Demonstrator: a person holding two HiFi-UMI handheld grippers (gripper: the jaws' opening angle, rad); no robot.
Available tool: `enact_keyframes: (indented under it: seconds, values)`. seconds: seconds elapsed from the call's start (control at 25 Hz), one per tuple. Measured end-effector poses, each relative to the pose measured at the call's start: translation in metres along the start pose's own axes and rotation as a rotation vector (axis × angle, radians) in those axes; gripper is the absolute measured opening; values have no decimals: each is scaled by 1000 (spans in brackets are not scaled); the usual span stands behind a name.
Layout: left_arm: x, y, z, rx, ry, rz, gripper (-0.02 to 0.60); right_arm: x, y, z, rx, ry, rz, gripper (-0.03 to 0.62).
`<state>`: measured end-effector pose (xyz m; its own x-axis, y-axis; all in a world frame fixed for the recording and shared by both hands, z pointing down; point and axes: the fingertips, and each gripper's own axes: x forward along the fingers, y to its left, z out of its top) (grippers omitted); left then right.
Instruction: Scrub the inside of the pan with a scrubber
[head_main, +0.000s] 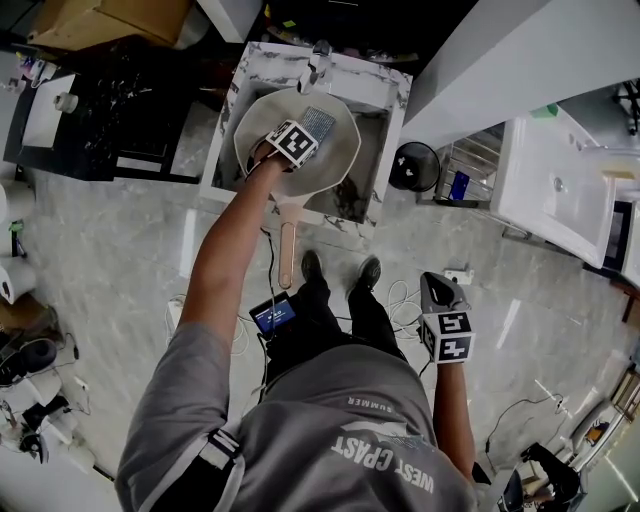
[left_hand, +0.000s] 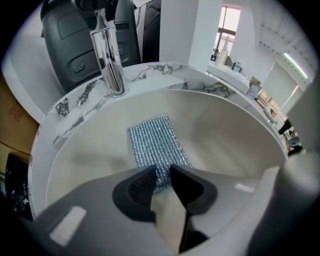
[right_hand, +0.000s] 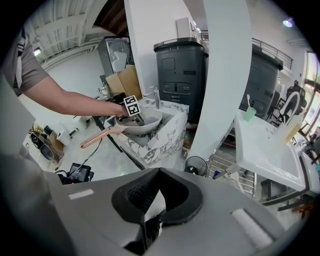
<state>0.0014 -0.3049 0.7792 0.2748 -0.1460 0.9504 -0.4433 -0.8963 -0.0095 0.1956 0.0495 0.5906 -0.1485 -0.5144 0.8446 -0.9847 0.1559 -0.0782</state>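
A cream pan (head_main: 345, 150) with a copper handle (head_main: 287, 250) sits in the marble sink (head_main: 385, 90), under the faucet (head_main: 316, 62). A silvery mesh scrubber (head_main: 318, 122) lies flat on the pan's floor. My left gripper (head_main: 298, 140) reaches steeply down into the pan. In the left gripper view its jaws (left_hand: 162, 172) stand narrow, pinching the near edge of the scrubber (left_hand: 152, 142) against the pan's floor (left_hand: 225, 145). My right gripper (head_main: 437, 285) hangs low at my side above the tiled floor, well away from the sink. Its fingertips (right_hand: 160, 172) meet with nothing between them.
A round black bin (head_main: 413, 165) stands right of the sink. A white counter (head_main: 555, 180) fills the right side. Cables and a small screen device (head_main: 272, 315) lie on the floor by my feet. A cardboard box (head_main: 110, 20) sits at the back left.
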Motion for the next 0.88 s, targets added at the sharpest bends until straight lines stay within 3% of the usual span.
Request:
enact_keyframes:
  seconds: [0.08, 0.12, 0.48, 0.76, 0.88]
  values:
    - [-3, 1, 0, 4, 1, 17, 62, -1, 3, 2, -5, -4, 5, 2]
    - [-5, 1, 0, 12, -2, 22, 6, -1, 4, 2, -9, -5, 7, 2]
    - [-36, -9, 7, 13, -92, 24, 2, -4, 16, 10, -35, -11, 16, 2]
    - [-41, 0, -1, -29, -95, 56, 6, -2, 27, 12, -66, -12, 39, 2]
    - [-53, 2, 8, -45, -152, 67, 0, 1, 27, 10, -68, 5, 47, 2]
